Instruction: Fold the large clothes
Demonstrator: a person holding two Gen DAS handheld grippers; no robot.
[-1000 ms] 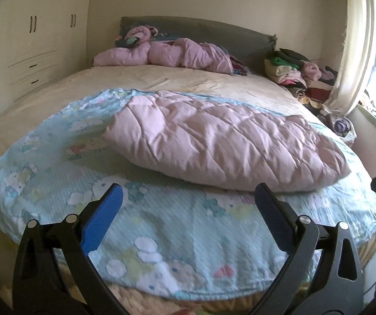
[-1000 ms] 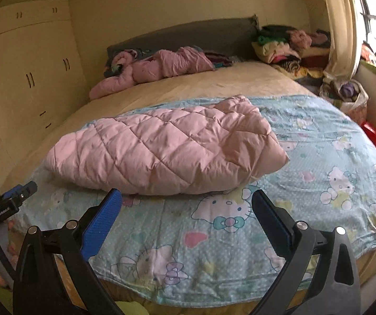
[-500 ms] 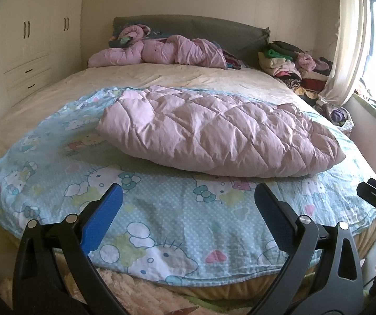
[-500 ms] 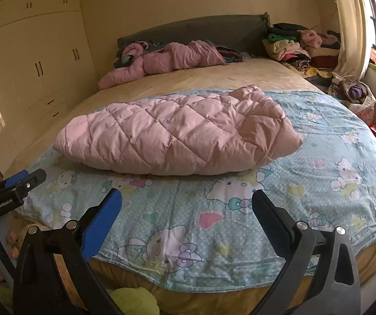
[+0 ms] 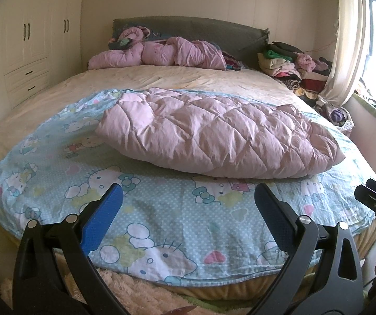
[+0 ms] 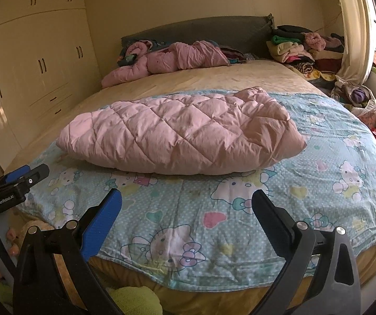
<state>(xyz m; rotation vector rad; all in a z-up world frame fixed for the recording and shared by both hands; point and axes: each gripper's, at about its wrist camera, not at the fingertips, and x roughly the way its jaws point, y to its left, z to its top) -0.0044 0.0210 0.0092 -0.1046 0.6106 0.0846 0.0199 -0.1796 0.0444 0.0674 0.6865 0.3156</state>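
Note:
A pink quilted padded garment (image 5: 214,134) (image 6: 182,134) lies folded in a puffy bundle on a blue cartoon-print sheet (image 5: 177,215) (image 6: 319,173) that covers the near half of the bed. My left gripper (image 5: 188,204) stands open over the sheet's near edge, well short of the garment, with nothing between its fingers. My right gripper (image 6: 186,207) is open too, hovering in front of the bundle and apart from it. The right gripper's tip shows at the right edge of the left wrist view, and the left gripper's tip at the left edge of the right wrist view.
Another pink padded garment (image 5: 161,55) (image 6: 172,57) lies crumpled by the grey headboard (image 5: 214,31). Stacked clothes (image 5: 293,63) (image 6: 303,50) sit at the bed's far right beside a curtain (image 5: 345,39). Cream wardrobes (image 6: 30,65) line the left wall. A fluffy rug (image 5: 135,291) lies below the bed edge.
Both grippers have drawn back and lowered from the bed, so more of the sheet's near edge and the rug shows. Both stay open. The folded garment has not moved.

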